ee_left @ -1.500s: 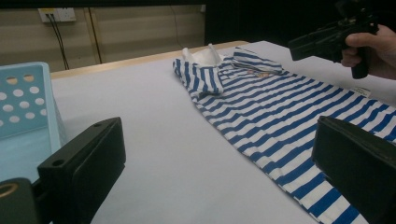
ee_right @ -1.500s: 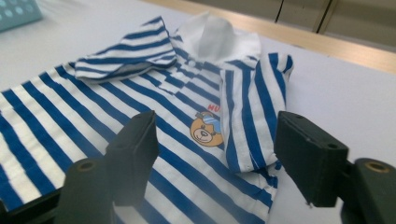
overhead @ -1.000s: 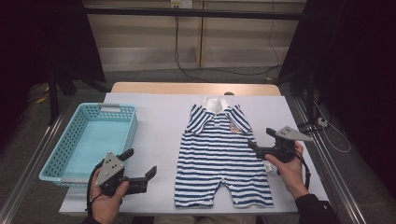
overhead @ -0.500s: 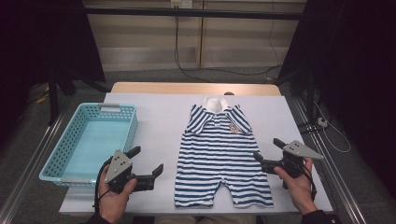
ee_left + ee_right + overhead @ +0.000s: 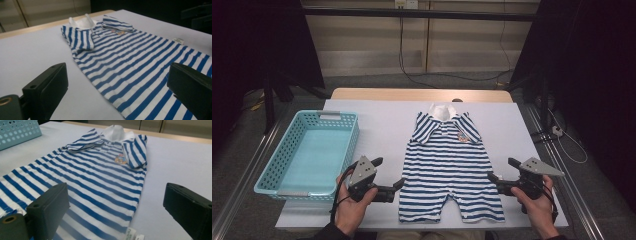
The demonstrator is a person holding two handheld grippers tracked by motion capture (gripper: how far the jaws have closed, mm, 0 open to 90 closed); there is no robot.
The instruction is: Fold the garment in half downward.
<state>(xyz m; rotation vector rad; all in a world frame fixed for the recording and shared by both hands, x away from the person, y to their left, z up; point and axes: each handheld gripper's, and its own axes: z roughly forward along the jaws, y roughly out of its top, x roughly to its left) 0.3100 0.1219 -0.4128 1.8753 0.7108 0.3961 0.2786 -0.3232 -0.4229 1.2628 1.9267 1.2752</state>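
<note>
A small blue-and-white striped romper [image 5: 447, 170] lies flat and face up on the white surface [image 5: 382, 125], its white collar [image 5: 441, 111] pointing away from the person and its two short legs toward the near edge. Both short sleeves are folded inward over the chest, and a small orange emblem [image 5: 461, 136] sits on the chest. A white tag [image 5: 133, 234] sticks out from one side seam.

The table [image 5: 377, 127] has a pale white-ish top with a wooden strip along its far edge. A blue-and-white striped romper [image 5: 449, 165] lies spread flat on it, collar at the far end. Left of the romper sits a light-blue plastic basket [image 5: 277, 172], well apart from it.
</note>
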